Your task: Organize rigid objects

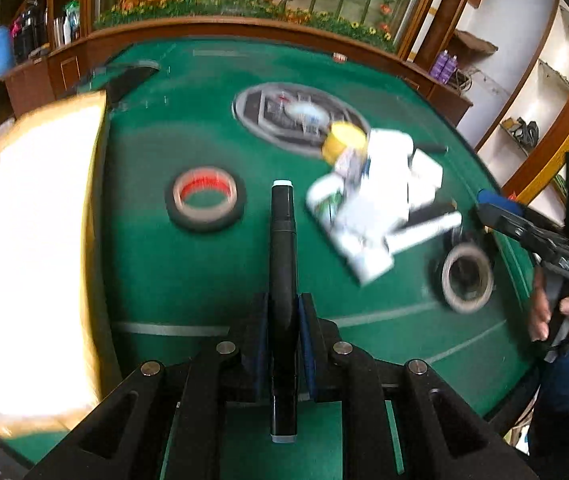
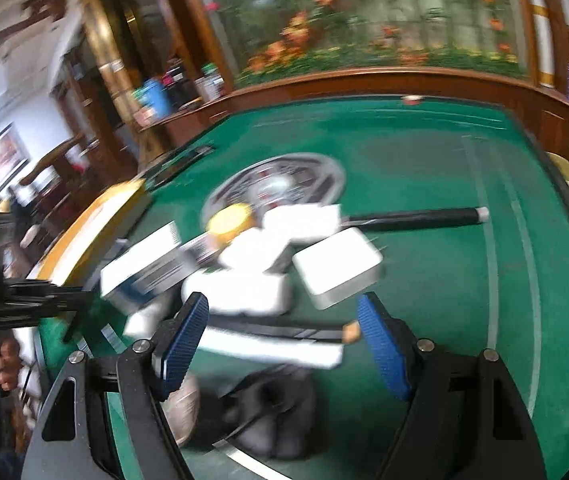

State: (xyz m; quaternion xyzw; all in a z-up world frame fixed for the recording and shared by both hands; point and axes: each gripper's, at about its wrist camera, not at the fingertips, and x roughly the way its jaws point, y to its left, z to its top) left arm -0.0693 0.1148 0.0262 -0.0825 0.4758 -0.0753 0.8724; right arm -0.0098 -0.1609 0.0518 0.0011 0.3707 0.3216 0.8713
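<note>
Left-wrist view, read from left to right. At 9 o'clock, a bright, overexposed box [image 1: 32, 256] with a yellow rim is filling the edge of the view; its contents cannot be made out. At 10 o'clock from centre, a roll of tape [image 1: 205, 199] with a red inner ring is lying flat on the green desk [image 1: 156, 272]. At centre, the left tongs [image 1: 283, 332] are gripping a black marker [image 1: 283, 264] by its middle, clenched on the barrel, which is pointing toward 12 o'clock above the felt. At 2 o'clock, a pile of white boxes [image 1: 380, 200] with a yellow-capped item [image 1: 344, 140] is sitting just beside a round inlay in the felt. At 4 o'clock, a second, dark tape roll [image 1: 466, 276] is resting near the desk edge. At 3 o'clock, the right tongs [image 1: 498, 206] are entering the view.

Right-wrist view. The right tongs [image 2: 284, 344] are standing released, blue pads wide apart, hovering over the near edge of the same pile [image 2: 252, 276]; a second black marker [image 2: 412, 220] is lying at 1 o'clock.

Judged step: the held marker is being carried, probably toward the box. The next move calls for aiming over the box and releasing; motion blur is suggesting speed.

Room: wooden cabinets and a floral mural are lining the far wall.
</note>
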